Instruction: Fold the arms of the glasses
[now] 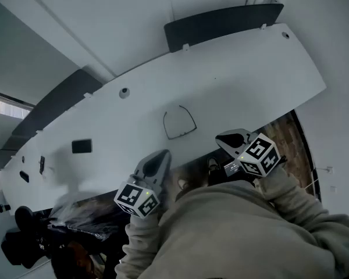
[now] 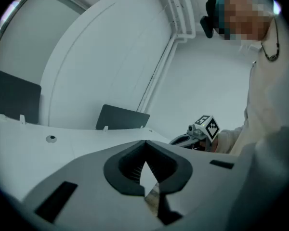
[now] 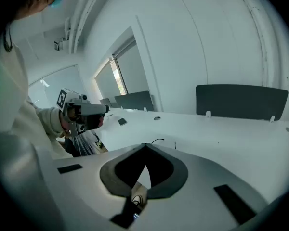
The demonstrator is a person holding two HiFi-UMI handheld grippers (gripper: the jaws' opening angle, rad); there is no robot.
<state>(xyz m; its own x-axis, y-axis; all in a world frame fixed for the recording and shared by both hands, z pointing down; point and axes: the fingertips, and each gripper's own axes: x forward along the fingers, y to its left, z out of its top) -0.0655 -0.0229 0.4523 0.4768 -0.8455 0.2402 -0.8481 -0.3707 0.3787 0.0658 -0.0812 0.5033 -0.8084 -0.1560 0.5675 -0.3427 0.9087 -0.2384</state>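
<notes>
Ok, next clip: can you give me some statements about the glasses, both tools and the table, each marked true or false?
1. The glasses lie on the white table, touched by neither tool. True.
2. The left tool is wide open. False: its jaws are together with nothing between them.
3. The right tool grips the glasses. False: it is shut and empty, short of the glasses.
4. A dark panel stands along the table's far edge. True.
</notes>
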